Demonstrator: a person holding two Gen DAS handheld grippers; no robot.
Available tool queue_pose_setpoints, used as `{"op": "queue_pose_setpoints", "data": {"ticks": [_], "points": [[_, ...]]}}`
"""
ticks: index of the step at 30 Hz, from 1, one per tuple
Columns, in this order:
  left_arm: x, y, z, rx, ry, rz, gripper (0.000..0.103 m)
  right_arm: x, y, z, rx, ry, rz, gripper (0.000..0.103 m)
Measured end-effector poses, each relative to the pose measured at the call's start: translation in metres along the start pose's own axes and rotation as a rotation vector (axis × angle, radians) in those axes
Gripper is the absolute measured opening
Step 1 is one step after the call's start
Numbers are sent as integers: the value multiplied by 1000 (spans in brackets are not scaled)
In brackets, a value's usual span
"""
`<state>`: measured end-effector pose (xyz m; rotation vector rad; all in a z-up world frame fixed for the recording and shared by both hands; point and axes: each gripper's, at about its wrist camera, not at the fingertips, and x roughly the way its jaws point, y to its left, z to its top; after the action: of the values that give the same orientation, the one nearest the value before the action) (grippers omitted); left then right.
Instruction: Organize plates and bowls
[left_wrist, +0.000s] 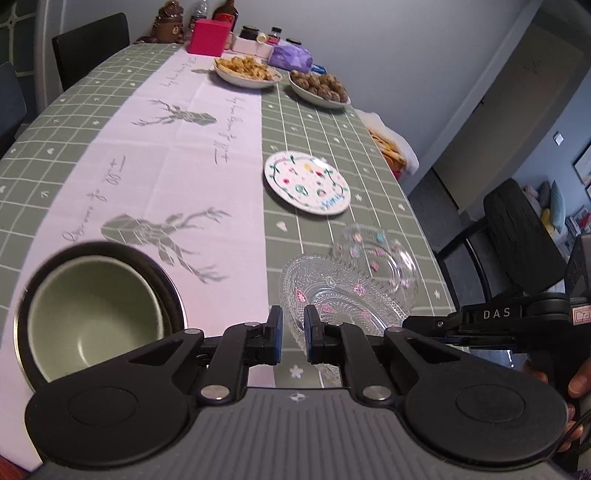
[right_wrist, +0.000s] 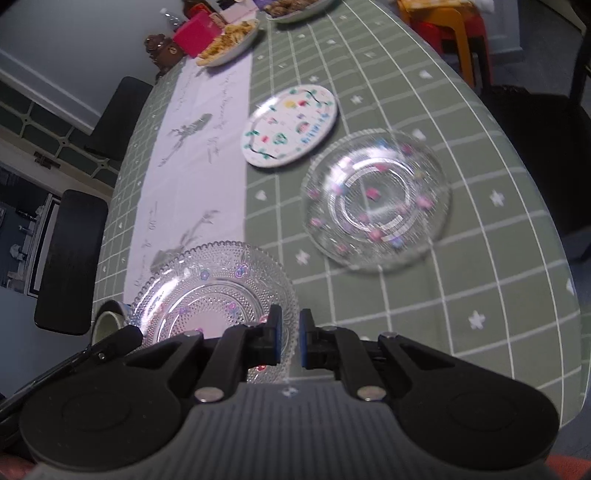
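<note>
Seemingly, chairs (right_wrist: 70, 258) flank the green-checked tablecloth (right_wrist: 461, 258).

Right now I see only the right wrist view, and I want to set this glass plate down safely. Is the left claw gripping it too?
Observer: Yes. The left claw is shut on the rim of the beaded glass plate.
Operator: And the pale thing at my lower left, what is it?
Observer: A green bowl, nested inside a wider dark-rimmed bowl that stands on the tablecloth.
</note>
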<state>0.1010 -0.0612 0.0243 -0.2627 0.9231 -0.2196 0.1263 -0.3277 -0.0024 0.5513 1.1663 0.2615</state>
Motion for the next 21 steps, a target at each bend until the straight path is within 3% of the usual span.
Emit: {"op": "queue_pose_setpoints", "data": {"ticks": [6, 21], "points": [[22, 4, -21, 5, 33, -3, 12, 21, -26, -9, 44, 45, -12, 7], [48, 11, -46, 33, 22, 45, 13, 49, -18, -16, -39, 77, -124, 9]]}}
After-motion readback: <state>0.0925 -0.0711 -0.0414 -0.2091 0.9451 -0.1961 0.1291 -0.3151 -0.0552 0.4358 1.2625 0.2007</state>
